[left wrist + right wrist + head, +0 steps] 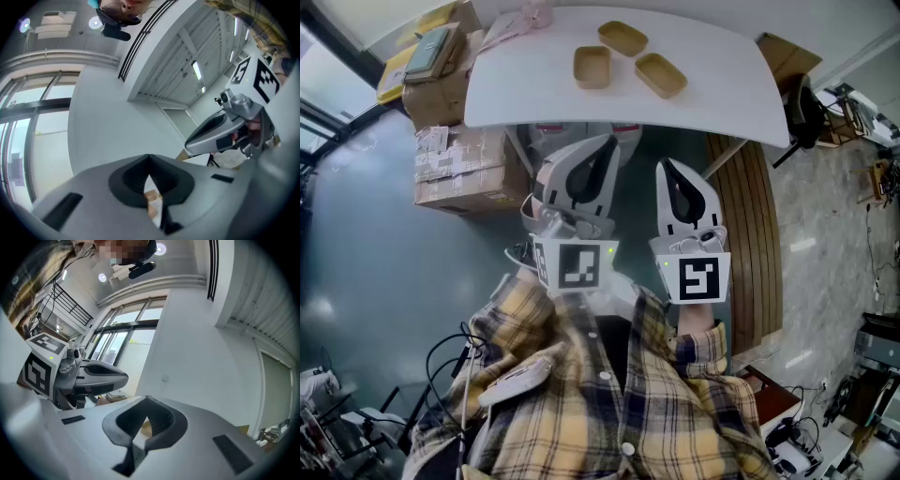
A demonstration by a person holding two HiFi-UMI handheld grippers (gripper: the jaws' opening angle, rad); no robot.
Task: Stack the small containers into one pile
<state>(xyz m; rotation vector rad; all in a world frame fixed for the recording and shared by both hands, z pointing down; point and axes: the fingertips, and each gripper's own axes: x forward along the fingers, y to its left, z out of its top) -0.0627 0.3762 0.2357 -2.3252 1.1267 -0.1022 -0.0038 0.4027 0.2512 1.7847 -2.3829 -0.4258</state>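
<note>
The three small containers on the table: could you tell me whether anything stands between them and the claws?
Nothing visible does. The left claw and right claw, both shut and empty, hang short of the white table, with only bare tabletop before the unstacked containers.

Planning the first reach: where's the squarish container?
Head view: the squarish container sits on the white table, leftmost of the three, left of the long container and nearer than the oval one; none stacked yet.
</note>
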